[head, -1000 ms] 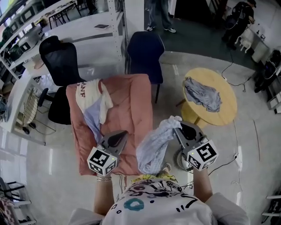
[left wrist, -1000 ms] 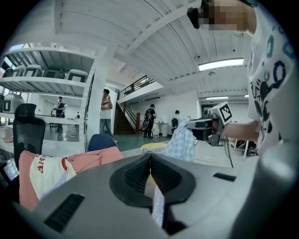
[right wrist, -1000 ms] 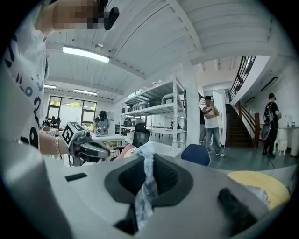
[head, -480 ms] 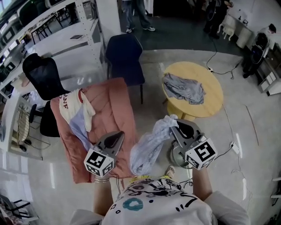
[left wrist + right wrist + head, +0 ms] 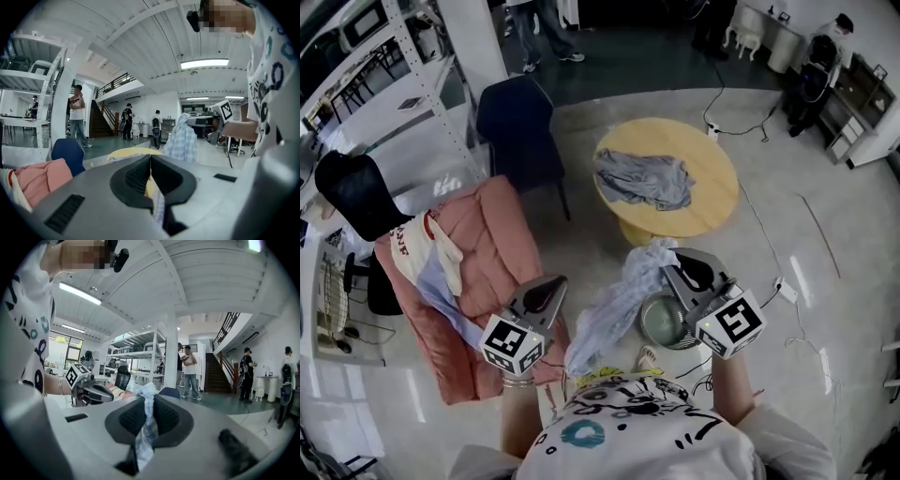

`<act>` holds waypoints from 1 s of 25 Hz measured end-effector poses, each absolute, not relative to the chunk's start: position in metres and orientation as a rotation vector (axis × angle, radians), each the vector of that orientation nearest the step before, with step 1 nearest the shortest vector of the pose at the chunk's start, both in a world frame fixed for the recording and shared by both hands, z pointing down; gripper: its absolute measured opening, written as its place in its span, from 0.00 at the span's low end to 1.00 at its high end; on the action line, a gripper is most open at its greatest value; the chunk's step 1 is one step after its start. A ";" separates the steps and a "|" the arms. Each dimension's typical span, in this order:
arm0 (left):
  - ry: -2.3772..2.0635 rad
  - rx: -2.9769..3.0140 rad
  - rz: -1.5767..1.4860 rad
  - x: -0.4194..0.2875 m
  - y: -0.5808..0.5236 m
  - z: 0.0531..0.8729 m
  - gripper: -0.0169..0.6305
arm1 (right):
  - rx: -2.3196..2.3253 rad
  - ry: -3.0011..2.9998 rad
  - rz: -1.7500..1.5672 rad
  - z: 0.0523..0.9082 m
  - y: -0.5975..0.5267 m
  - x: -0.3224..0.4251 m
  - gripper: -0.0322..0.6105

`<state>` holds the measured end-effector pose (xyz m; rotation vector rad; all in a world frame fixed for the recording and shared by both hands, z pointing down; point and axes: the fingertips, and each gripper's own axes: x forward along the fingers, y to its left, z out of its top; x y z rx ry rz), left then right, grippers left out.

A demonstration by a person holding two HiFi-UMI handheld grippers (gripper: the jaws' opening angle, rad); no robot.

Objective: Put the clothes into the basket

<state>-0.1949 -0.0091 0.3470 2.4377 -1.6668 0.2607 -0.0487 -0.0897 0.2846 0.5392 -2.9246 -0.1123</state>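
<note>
A light blue plaid shirt point(image 5: 614, 309) hangs from my right gripper point(image 5: 668, 259), which is shut on its top edge; the cloth bunches above the jaws point(image 5: 147, 425) in the right gripper view. The shirt's lower end trails down towards the person's chest. My left gripper point(image 5: 554, 281) is beside the shirt on its left, shut, with bare tips; a sliver of plaid shows low in the gap behind them point(image 5: 158, 206). A round grey basket point(image 5: 660, 323) stands on the floor just under my right gripper. Another grey-blue garment point(image 5: 643, 178) lies on the round yellow table point(image 5: 712, 202).
A pink-covered chair point(image 5: 492, 244) with a white top and a pale blue garment point(image 5: 427, 258) stands at the left. A dark blue chair point(image 5: 517, 122) and a black office chair point(image 5: 354, 192) are behind it, by white shelving. People stand at the far end. Cables cross the floor at right.
Both grippers have swung right with the hanging shirt, away from the pink chair and towards the yellow table. The basket has come out from under the right gripper.
</note>
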 end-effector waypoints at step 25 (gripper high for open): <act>-1.589 2.516 0.284 -0.013 -0.111 0.350 0.05 | 0.737 -2.946 -0.222 0.261 -0.178 0.158 0.11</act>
